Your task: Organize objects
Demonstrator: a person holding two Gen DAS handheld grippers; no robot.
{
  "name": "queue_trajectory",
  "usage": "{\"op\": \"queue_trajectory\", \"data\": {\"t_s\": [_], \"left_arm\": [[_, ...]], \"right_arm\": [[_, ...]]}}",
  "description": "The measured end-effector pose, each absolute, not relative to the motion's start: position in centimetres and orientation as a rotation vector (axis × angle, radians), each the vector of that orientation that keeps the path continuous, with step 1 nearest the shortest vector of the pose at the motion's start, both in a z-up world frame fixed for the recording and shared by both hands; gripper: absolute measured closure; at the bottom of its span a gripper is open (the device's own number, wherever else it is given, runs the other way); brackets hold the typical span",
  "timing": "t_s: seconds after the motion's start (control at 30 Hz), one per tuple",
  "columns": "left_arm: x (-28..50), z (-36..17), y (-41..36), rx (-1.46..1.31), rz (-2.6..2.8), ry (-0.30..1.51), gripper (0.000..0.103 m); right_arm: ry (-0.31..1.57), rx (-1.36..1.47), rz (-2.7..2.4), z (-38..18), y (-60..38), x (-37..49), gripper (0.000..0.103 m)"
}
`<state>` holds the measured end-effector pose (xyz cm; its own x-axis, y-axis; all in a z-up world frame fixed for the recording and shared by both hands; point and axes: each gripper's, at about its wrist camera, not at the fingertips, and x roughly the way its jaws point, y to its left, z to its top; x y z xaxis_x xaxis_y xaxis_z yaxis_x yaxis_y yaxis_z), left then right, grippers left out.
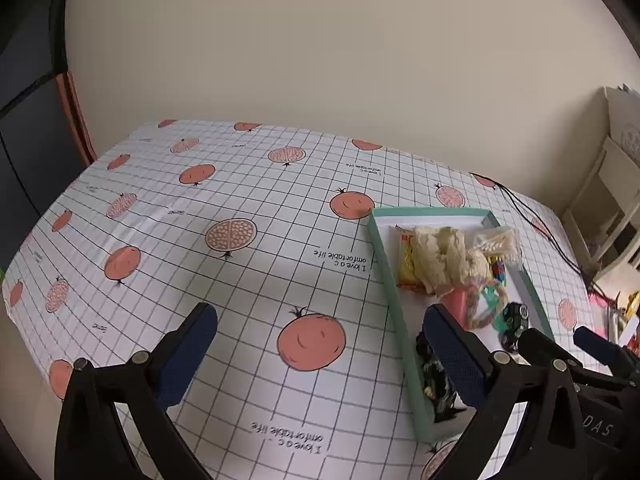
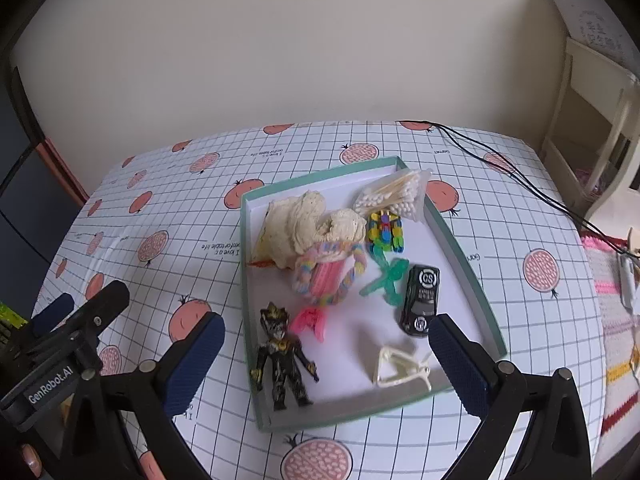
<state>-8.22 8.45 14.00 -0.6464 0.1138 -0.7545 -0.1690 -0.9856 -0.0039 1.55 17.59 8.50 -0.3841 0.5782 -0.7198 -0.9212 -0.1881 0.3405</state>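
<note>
The right gripper (image 2: 326, 356) hovers above the near end of the tray (image 2: 464, 256), its jaws wide apart and holding nothing. The left gripper (image 1: 320, 354) hangs over bare cloth (image 1: 248, 280) to the left of the tray (image 1: 384, 264), jaws likewise spread and empty; its right finger (image 1: 456, 360) overlaps the tray's near left part in its own view.

The tray is a shallow teal-rimmed box with a white floor, sitting on the gridded, fruit-printed cloth (image 2: 160, 240). All the small things lie inside it. Nearest, at the left, lies a black and gold figure (image 2: 282, 360), head pointing far. To its right is a cream clip (image 2: 400, 368), close to the near wall. Just past the figure is a pink clip (image 2: 310, 322). At the right, a black car (image 2: 420, 300) lies near the right wall. Between the car and the middle lies a green shape (image 2: 386, 280). In the middle, a pastel rope ring (image 2: 330, 276) lies around a pink piece. Beyond it a cream knit heap (image 2: 308, 224) covers a yellow packet (image 1: 406, 264). Right of the heap is a multicoloured toy (image 2: 386, 230), and farthest, a bag of swabs (image 2: 396, 196) in the far right corner.

2 black cables (image 2: 520, 178) cross the cloth's far right.
</note>
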Motion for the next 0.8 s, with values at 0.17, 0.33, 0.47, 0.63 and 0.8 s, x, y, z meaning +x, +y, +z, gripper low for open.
{"op": "queue_trajectory", "data": {"t_s": [0.17, 0.33, 0.47, 0.63, 0.8], "left_arm": [[-6.6, 13.8, 7.8, -1.221, 2.715, 0.126, 0.000], [-5.6, 13.2, 6.6, -1.227, 2.708, 0.136, 0.000], [-4.7, 13.0, 5.9, -1.224, 2.704, 0.127, 0.000], [-4.0, 12.3, 5.0, -1.249, 2.673, 0.067, 0.000], [-3.0, 11.3, 4.3, -1.254, 2.670, 0.075, 0.000]], "right_arm": [[0.924, -0.538, 1.783, 8.4, 15.9, 1.2, 0.000], [0.911, -0.540, 1.772, 8.1, 14.2, 1.1, 0.000], [0.890, -0.551, 1.751, 7.7, 13.1, 1.0, 0.000], [0.889, -0.552, 1.741, 6.7, 11.8, 1.0, 0.000], [0.871, -0.565, 1.731, 5.7, 10.5, 0.6, 0.000]]}}
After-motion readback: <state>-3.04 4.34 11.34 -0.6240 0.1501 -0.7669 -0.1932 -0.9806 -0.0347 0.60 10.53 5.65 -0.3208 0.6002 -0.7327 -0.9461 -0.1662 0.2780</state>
